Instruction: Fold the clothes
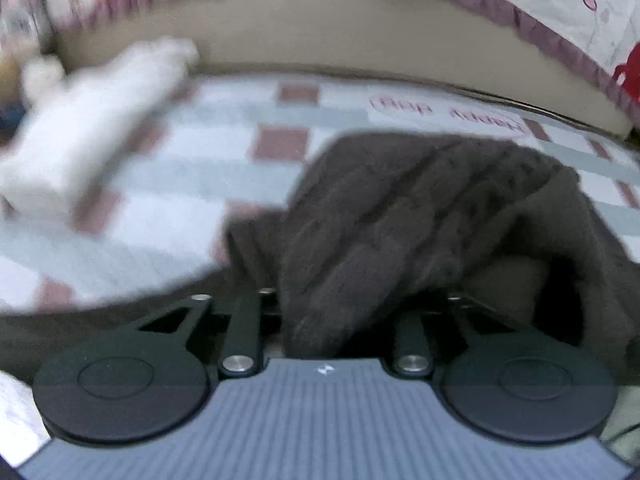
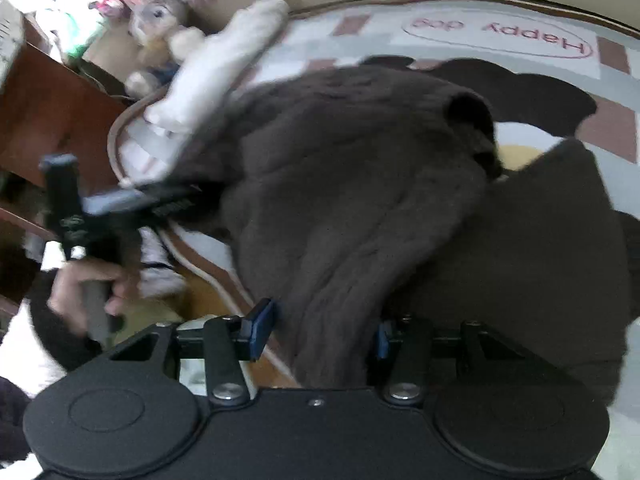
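Observation:
A dark brown fleece garment [image 1: 420,208] lies bunched on the checked bed sheet [image 1: 180,168]. In the left wrist view it drapes over my left gripper [image 1: 352,292] and hides the fingertips; a fold runs down between the finger links. The right wrist view shows the left gripper [image 2: 188,200] at the garment's [image 2: 360,184] left edge, closed on the cloth, with a person's hand [image 2: 80,288] on its handle. My right gripper [image 2: 322,332] stands with its blue pads [image 2: 260,328] apart. A thick fold of the garment lies between them, and I see no squeeze on it.
A long white plush item [image 1: 92,128] [image 2: 224,64] lies at the sheet's far left. A stuffed toy [image 2: 156,24] and a brown wooden cabinet [image 2: 52,112] stand beyond the bed edge. A beige headboard [image 1: 340,28] and a frilled quilt [image 1: 540,8] bound the far side.

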Available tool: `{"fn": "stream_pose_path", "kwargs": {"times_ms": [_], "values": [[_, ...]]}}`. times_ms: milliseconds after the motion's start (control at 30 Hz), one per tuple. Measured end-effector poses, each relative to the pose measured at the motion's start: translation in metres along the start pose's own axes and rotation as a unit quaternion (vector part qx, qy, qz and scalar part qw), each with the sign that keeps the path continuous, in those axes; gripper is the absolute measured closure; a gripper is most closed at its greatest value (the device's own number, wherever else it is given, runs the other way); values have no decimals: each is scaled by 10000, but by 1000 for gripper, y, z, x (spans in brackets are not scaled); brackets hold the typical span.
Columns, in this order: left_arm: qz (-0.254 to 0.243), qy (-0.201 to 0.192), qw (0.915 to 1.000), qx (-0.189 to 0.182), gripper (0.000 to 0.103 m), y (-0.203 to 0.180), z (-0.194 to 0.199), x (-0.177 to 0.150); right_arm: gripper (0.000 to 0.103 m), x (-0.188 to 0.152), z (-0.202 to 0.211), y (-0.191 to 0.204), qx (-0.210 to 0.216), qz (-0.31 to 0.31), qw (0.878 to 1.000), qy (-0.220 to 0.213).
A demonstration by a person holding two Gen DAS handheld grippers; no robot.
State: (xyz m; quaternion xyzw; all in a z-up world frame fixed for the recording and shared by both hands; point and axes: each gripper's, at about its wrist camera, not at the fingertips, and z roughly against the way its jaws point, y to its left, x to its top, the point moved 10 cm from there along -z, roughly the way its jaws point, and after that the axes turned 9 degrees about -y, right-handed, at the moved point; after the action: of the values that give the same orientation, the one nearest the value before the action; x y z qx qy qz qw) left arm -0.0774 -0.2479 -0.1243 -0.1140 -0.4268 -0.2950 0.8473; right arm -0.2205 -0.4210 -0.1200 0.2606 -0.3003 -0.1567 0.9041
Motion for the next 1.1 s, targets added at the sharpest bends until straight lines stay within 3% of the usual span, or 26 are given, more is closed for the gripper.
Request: {"fn": "stream_pose_path", "kwargs": {"times_ms": [33, 133, 167, 233, 267, 333, 433, 533, 633, 767, 867, 967, 1100], "values": [[-186, -187, 9995, 187, 87, 1, 4, 6, 49, 0, 0, -6, -132, 3, 9999, 14], [-288, -481, 9975, 428, 88, 7, 10, 17, 46, 14, 26, -34, -517, -444, 9959, -589], [-253, -509, 9974, 447, 88, 9, 10, 18, 46, 19, 35, -49, -649, -728, 9917, -833], [-131, -372, 9986, 366, 88, 9, 5, 14, 45, 25, 57, -89, -934, -1692, 9709, -1414], [-100, -307, 9989, 329, 88, 8, 2, 12, 44, 25, 64, -105, -876, -2100, 9604, -1607], [-138, -222, 9993, 270, 88, 4, 0, 7, 43, 26, 67, -122, -326, -2778, 9419, -1861], [-206, -181, 9994, 228, 88, -1, 2, 4, 41, 35, 53, -131, 553, -3452, 9172, -1908], [-180, -188, 9995, 184, 88, -2, 5, 3, 38, 44, 25, -116, 934, -3508, 9176, -1618], [-115, -175, 9997, 155, 88, 0, 8, 2, 36, 51, 0, -106, 948, -3520, 9209, -1381], [-186, -224, 9995, 143, 88, -2, 10, 3, 32, 56, -20, -113, 620, -3866, 9127, -1171], [-212, -192, 9995, 108, 88, -4, 9, 2, 30, 57, -25, -121, 688, -4069, 9035, -1158], [17, -4, 10000, -37, 89, -4, 3, -2, 17, 57, -28, -134, 479, -4139, 9021, -1122], [98, 113, 9998, -149, 89, -7, -2, -8, 16, 61, -36, -141, 182, -4165, 9021, -1111]]}}
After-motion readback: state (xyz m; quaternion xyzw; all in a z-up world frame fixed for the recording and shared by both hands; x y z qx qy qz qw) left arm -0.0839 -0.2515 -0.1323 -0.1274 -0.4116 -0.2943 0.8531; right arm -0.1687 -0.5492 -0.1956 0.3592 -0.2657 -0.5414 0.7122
